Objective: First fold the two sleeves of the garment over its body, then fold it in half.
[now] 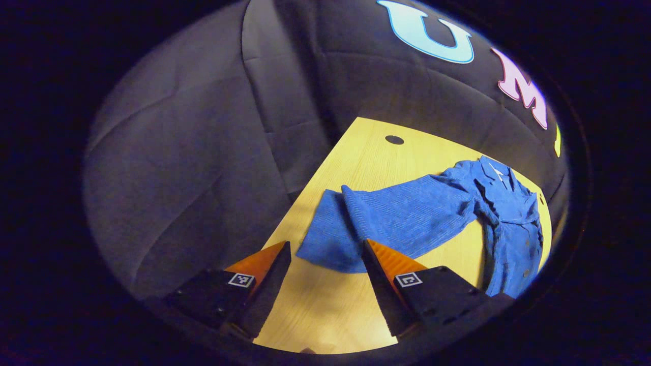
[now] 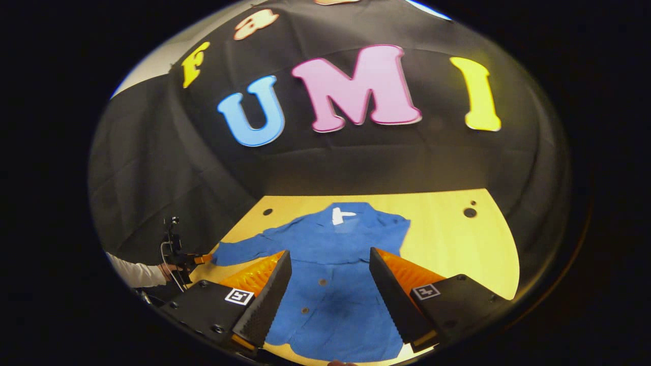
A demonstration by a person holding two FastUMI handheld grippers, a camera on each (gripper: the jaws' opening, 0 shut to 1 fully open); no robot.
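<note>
Blue button-front shirt (image 2: 330, 284) flat on wooden table (image 2: 457, 244); left sleeve (image 1: 386, 218) extended, cuff just ahead of left gripper (image 1: 325, 254) fingers, spread apart, empty. Right gripper (image 2: 330, 264) likewise spread above shirt body. Step: first sleeve fold. Next: pinch cuff, carry over body.

The garment (image 2: 330, 284) lay flat on the table (image 2: 457, 244), collar toward the booth wall. In the left gripper view, one sleeve (image 1: 386, 223) extended outward across the table (image 1: 325, 305), its cuff just ahead of the left gripper (image 1: 325, 259). The right gripper (image 2: 329, 269) hung over the garment's body.
</note>
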